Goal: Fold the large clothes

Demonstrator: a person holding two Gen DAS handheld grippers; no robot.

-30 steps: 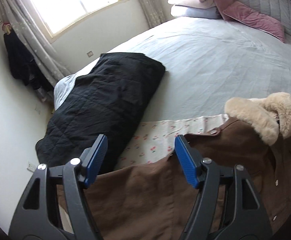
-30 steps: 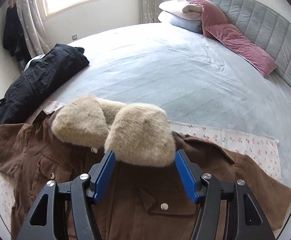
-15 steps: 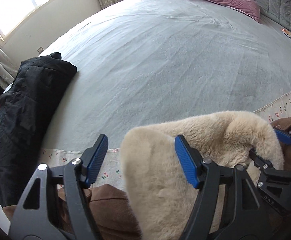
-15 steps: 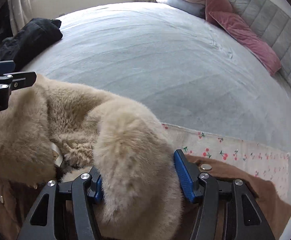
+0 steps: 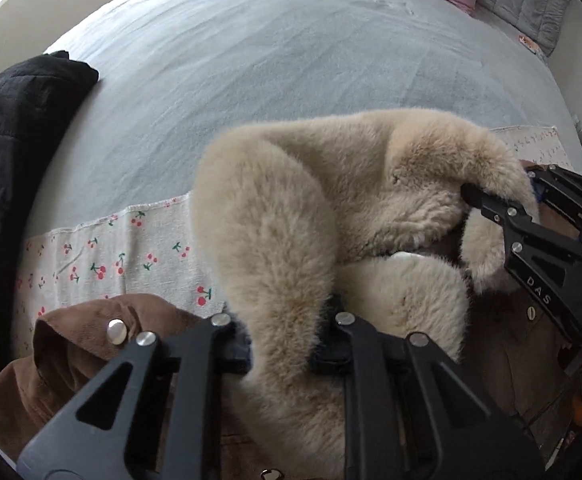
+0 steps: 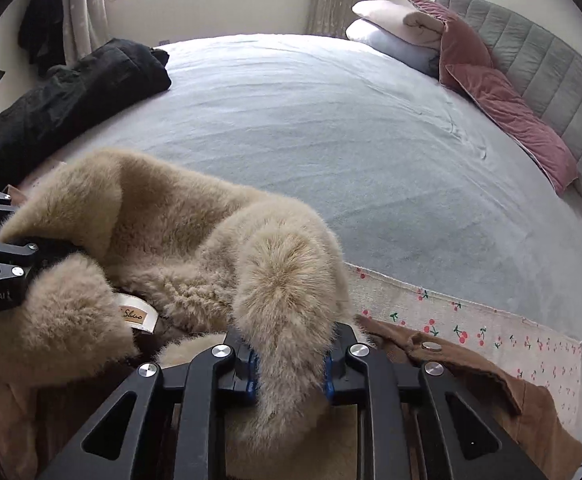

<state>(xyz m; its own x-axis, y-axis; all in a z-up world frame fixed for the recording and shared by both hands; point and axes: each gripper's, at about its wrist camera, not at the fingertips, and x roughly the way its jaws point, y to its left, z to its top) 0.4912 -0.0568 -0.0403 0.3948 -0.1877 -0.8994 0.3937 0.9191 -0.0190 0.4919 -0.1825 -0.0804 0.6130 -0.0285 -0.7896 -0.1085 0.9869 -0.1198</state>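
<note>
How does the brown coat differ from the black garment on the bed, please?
The brown coat has a fluffy beige collar pinched by the left gripper and right gripper; the black garment is quilted, bundled and untouched. The coat overlies a cherry-print cloth. Both lie on the bed.

On the black frame of your right hand-held gripper [image 5: 491, 200], at the right in the left wrist view, you can read "DAS". On your left hand-held gripper [image 6: 43, 254], at the left edge of the right wrist view, "Robot.AI". The jacket's white neck label [image 6: 137, 314] reads "Shuo" in script.
</note>
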